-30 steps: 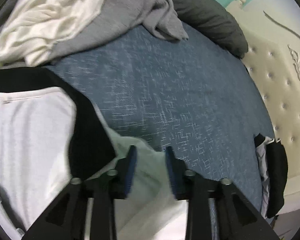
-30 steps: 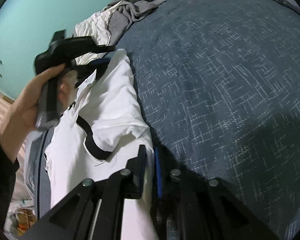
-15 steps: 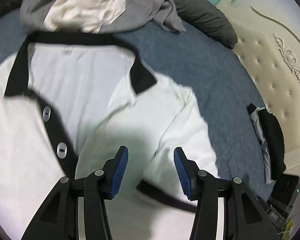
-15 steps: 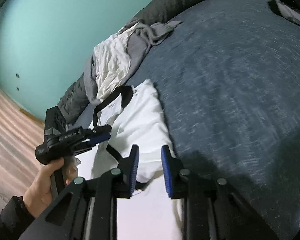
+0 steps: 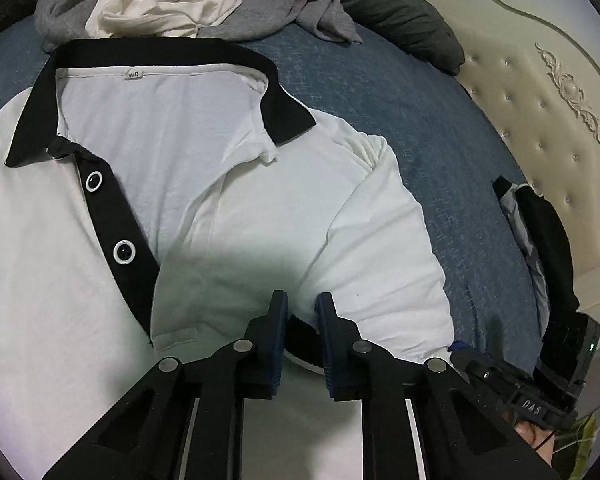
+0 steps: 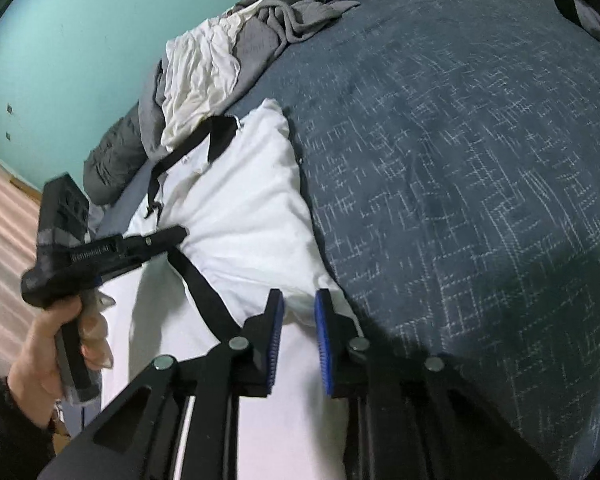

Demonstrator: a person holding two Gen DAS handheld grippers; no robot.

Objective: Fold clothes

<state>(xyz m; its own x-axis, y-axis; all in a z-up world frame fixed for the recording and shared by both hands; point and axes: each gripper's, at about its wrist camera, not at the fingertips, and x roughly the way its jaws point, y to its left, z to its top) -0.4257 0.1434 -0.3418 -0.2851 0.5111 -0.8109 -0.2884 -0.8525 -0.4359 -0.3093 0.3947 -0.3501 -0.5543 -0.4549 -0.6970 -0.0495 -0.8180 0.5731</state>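
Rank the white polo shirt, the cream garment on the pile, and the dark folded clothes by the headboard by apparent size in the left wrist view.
1. white polo shirt, nearest the camera
2. cream garment
3. dark folded clothes

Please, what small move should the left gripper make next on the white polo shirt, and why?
Probably close the left gripper on the sleeve hem. Its fingers stand open around the black hem band, and the sleeve is already folded onto the polo shirt. The right gripper is open at the side edge, so nothing is held yet.
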